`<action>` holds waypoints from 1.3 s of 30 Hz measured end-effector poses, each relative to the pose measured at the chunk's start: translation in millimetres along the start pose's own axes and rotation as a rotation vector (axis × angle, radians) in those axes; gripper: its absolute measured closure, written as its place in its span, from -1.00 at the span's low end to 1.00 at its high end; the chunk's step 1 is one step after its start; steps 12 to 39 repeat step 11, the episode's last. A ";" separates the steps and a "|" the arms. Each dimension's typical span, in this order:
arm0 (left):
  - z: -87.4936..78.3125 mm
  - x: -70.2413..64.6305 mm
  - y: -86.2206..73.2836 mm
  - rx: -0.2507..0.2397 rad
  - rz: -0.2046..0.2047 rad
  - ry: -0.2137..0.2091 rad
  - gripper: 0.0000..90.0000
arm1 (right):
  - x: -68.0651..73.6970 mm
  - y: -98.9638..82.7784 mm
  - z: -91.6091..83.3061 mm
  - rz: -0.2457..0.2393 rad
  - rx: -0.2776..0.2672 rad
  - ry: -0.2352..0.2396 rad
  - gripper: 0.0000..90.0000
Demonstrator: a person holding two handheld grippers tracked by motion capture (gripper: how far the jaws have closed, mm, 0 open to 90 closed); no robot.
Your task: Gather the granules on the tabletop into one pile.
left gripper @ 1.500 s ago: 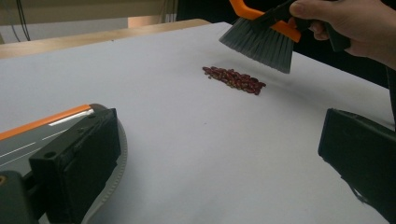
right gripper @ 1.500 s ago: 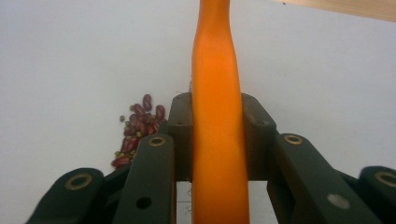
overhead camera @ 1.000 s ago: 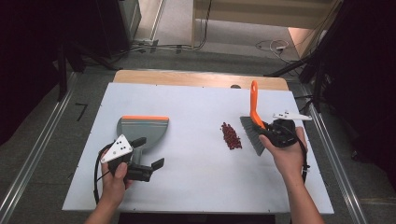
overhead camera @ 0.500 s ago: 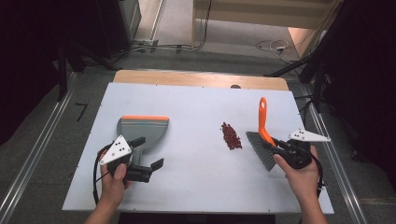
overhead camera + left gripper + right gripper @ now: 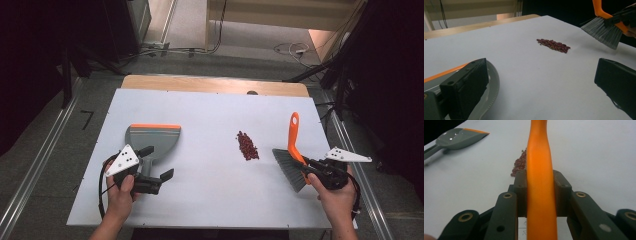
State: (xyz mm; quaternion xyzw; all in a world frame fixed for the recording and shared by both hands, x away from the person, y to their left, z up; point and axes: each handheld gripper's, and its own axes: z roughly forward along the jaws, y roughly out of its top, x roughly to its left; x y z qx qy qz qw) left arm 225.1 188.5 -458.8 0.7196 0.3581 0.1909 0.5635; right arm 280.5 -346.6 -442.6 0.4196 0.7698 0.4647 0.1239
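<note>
Clearly orange-handled, the brush (image 5: pixel 292 162) has grey, perhaps splayed, bristles.

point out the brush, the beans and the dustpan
brush (image 5: pixel 289 169), high view, on the grey bristles
beans (image 5: pixel 247 145), high view, middle of the pile
dustpan (image 5: pixel 152 137), high view, on the grey scoop

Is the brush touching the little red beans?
Apart. The high view shows bare white table between the orange-handled grey brush and the pile of small red beans.
</note>
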 end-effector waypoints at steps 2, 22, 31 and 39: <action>0.1 0.5 -0.3 0.001 -0.003 -0.001 -1.00 | -2.9 -2.1 1.5 0.006 0.004 0.002 0.52; 1.1 2.0 -1.2 0.007 -0.011 -0.004 -1.00 | -3.6 -1.2 2.5 0.016 0.000 -0.005 0.52; 1.1 2.0 -1.2 0.007 -0.011 -0.004 -1.00 | -3.6 -1.2 2.5 0.016 0.000 -0.005 0.52; 1.1 2.0 -1.2 0.007 -0.011 -0.004 -1.00 | -3.6 -1.2 2.5 0.016 0.000 -0.005 0.52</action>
